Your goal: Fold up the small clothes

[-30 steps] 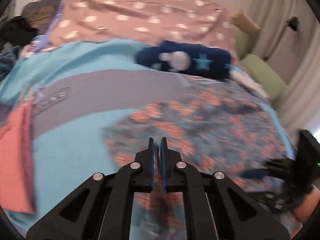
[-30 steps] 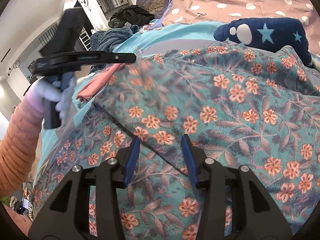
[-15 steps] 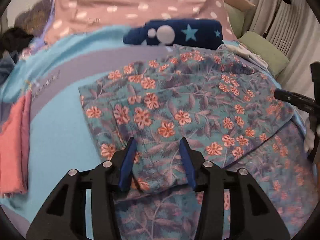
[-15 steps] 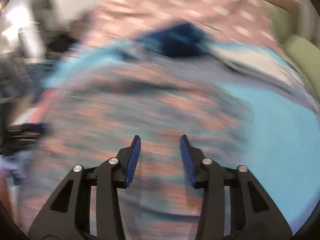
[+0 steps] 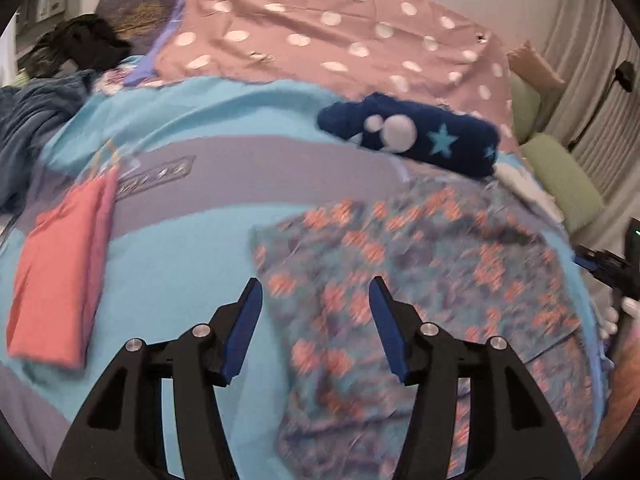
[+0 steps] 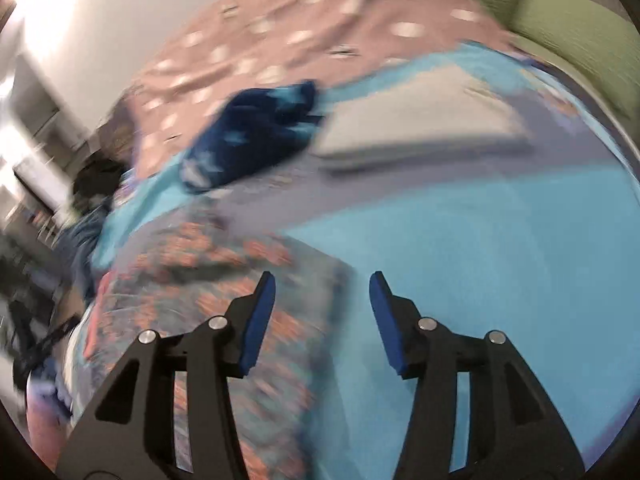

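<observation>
The left hand-held gripper (image 5: pixel 315 292) hangs with its jaws apart and nothing pinched, having just been opening, above the near left edge of the floral garment (image 5: pixel 420 280) spread on the bed's turquoise cover (image 5: pixel 168 280). The right hand-held gripper (image 6: pixel 322 288) has also just been opening, empty, over that garment's right edge (image 6: pixel 224 280). A folded coral cloth (image 5: pixel 56 276) lies left; a navy star-print piece (image 5: pixel 412 136) lies beyond.

Left tongs (image 5: pixel 315 290) just opening, nothing gripped, above blurry floral garment (image 5: pixel 420 280) on bed (image 5: pixel 160 280); pink folded cloth (image 5: pixel 56 276), probably a top, lies left.
</observation>
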